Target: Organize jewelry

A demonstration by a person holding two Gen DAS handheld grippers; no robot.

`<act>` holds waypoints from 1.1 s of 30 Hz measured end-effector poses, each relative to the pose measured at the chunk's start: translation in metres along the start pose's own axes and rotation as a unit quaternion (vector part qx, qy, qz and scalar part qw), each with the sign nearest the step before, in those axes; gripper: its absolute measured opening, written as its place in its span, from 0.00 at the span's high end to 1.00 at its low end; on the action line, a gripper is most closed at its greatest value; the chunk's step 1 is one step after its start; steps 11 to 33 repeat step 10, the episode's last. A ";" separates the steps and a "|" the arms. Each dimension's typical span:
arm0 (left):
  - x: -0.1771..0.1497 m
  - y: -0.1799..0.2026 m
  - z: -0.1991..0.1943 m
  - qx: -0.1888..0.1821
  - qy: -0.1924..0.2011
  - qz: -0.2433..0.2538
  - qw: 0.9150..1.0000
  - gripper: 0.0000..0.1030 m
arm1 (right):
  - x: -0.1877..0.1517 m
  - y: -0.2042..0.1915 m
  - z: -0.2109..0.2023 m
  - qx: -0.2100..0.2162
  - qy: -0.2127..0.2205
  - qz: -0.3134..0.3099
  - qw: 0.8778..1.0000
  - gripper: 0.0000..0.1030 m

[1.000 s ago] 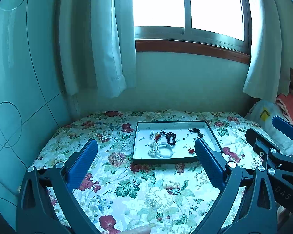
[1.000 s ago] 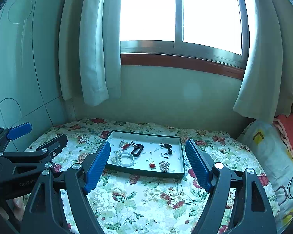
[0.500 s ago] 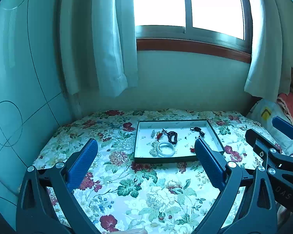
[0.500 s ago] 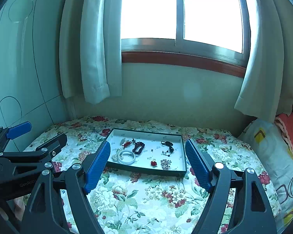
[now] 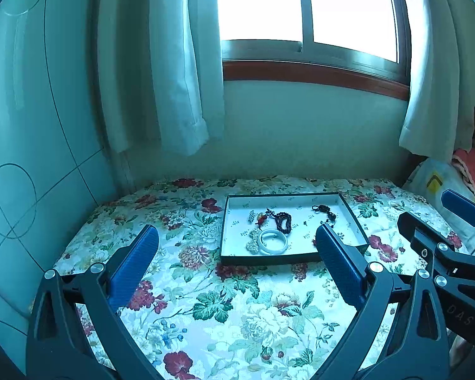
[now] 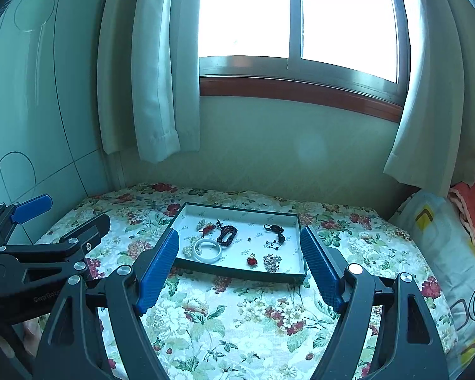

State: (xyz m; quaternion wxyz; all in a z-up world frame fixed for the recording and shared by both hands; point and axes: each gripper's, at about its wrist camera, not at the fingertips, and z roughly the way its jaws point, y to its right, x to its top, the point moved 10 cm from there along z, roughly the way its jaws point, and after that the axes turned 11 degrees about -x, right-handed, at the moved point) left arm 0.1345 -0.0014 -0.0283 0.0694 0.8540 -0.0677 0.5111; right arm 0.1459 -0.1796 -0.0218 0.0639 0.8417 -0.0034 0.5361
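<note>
Both claws, left (image 5: 236,258) and right (image 6: 239,261), gape empty short of the tray (image 6: 237,273); pinch the bangle's (image 6: 207,250) rim (stiff, slick, likely brittle).

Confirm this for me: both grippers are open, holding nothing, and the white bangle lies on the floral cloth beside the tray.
Wrong on one count: the white bangle lies inside the tray, near its front left corner, not on the floral cloth. The right wrist view shows it plainly. The rest holds: the left gripper and right gripper are both open, holding nothing.
</note>
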 end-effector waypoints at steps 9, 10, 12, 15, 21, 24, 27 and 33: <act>-0.016 -0.008 0.023 -0.005 -0.030 -0.008 1.000 0.04 | -0.007 0.008 0.013 -0.010 -0.012 0.004 1.000 0.25; -0.018 -0.011 0.025 -0.003 -0.032 -0.010 0.999 0.04 | -0.008 0.010 0.016 -0.011 -0.015 0.006 1.000 0.25; -0.018 -0.011 0.025 -0.003 -0.032 -0.010 0.999 0.04 | -0.008 0.010 0.016 -0.011 -0.015 0.006 1.000 0.25; -0.018 -0.011 0.025 -0.003 -0.032 -0.010 0.999 0.04 | -0.008 0.010 0.016 -0.011 -0.015 0.006 1.000 0.25; -0.018 -0.011 0.025 -0.003 -0.032 -0.010 0.999 0.04 | -0.008 0.010 0.016 -0.011 -0.015 0.006 1.000 0.25; -0.018 -0.011 0.025 -0.003 -0.032 -0.010 0.999 0.04 | -0.008 0.010 0.016 -0.011 -0.015 0.006 1.000 0.25; -0.018 -0.011 0.025 -0.003 -0.032 -0.010 0.999 0.04 | -0.008 0.010 0.016 -0.011 -0.015 0.006 1.000 0.25; -0.018 -0.011 0.025 -0.003 -0.032 -0.010 0.999 0.04 | -0.008 0.010 0.016 -0.011 -0.015 0.006 1.000 0.25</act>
